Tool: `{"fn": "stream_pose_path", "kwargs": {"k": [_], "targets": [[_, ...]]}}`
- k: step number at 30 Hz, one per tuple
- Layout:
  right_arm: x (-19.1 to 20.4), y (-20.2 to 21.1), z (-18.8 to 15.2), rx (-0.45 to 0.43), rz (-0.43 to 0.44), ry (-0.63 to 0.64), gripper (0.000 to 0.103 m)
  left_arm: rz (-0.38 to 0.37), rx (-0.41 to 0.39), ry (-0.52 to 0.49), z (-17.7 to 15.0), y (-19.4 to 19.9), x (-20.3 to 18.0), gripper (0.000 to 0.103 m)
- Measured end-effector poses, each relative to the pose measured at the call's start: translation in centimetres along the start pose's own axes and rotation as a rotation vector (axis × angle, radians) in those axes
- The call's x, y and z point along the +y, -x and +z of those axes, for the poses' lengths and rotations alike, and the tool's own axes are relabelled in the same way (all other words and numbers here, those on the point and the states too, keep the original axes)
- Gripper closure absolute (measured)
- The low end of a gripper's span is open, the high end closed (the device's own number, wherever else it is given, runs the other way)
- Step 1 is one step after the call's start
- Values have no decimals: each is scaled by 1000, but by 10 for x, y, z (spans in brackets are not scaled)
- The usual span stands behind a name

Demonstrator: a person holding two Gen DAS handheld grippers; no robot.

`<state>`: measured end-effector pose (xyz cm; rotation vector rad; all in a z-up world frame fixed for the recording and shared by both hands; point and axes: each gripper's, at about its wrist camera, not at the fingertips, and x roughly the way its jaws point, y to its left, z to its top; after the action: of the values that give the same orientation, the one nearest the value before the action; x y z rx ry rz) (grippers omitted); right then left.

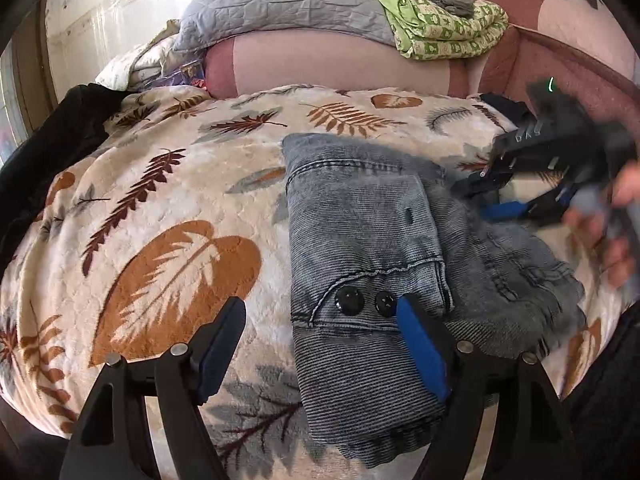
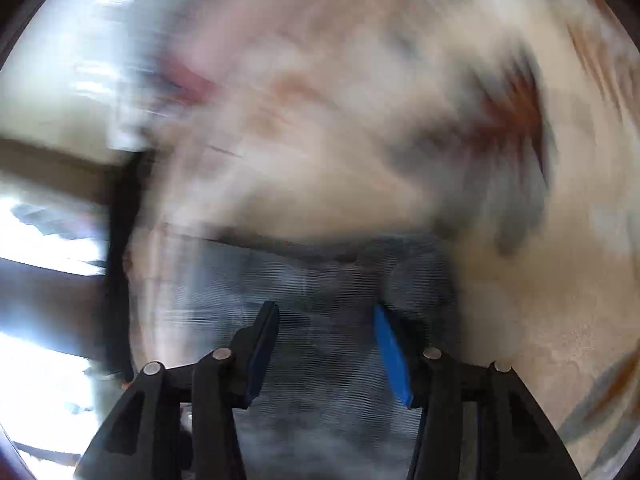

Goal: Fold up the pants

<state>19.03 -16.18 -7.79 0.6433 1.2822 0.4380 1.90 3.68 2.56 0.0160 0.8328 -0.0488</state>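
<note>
Grey-blue denim pants (image 1: 368,240) lie folded into a compact bundle on a leaf-print blanket (image 1: 160,208); two black buttons (image 1: 366,300) face up near its front. My left gripper (image 1: 320,312) is open and empty just above the bundle's near left edge. My right gripper (image 1: 500,196) shows blurred at the right side of the pants, held by a hand. In the right wrist view the right gripper (image 2: 326,316) is open over blurred denim (image 2: 320,280), holding nothing.
A grey quilted pillow (image 1: 280,4) and a green patterned blanket (image 1: 440,28) lie on a pink bolster (image 1: 320,64) at the back. Dark cloth (image 1: 48,152) hangs at the left edge. The right wrist view is strongly motion-blurred.
</note>
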Motion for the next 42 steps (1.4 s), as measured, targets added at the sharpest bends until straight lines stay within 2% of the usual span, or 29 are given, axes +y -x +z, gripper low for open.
{"fn": "stream_pose_path", "kwargs": {"k": [1,3,4,8,10,12,15,17,19,23,25,26,27,28,30,32,33,34,36,39,42], "targets": [[3,8,-2,-14,6,1,53,-1,3,9,0,0,2,22],[17,30,-15,-47,-54,35,52,-19,13,35,1,-1,6,22],[23,39,-23,-63,-56,65,52,-27,20,46,1,-2,8,21],[40,68,-65,-91,1,147,50,-47,35,76,1,-3,12,21],[36,68,-91,-78,-39,178,43,-43,34,74,1,-3,12,21],[21,49,-108,-14,-105,202,40,-48,33,76,1,-2,12,21],[33,47,-122,-60,-163,305,40,-66,35,98,2,2,16,22],[45,50,-121,-49,-193,314,40,-76,25,118,2,7,20,22],[56,55,-116,-46,-168,326,40,-66,4,135,4,14,25,22],[81,77,-101,-122,-163,370,40,-61,-68,205,7,29,41,22],[102,79,-84,-162,-186,410,40,-80,-46,241,8,24,46,22],[109,75,-74,-175,-201,429,40,-79,-2,239,8,15,45,22],[118,69,-62,-192,-237,450,40,-75,26,229,8,10,43,22],[124,59,-50,-214,-311,478,40,-76,54,214,7,3,39,22],[124,38,-30,-215,-405,494,40,-55,55,190,6,0,33,22],[106,9,-19,-152,-515,465,40,-43,46,160,5,1,31,21],[88,-12,-18,-62,-548,427,40,-40,45,151,4,1,30,21],[75,-23,-20,-10,-540,411,39,-43,49,151,4,0,31,21],[75,-19,-26,-46,-533,449,37,-49,60,158,3,-1,32,21],[93,-7,-25,-46,-559,467,36,-52,62,170,3,-1,34,21],[131,8,-16,-73,-475,521,36,-71,54,190,4,4,37,21]]}}
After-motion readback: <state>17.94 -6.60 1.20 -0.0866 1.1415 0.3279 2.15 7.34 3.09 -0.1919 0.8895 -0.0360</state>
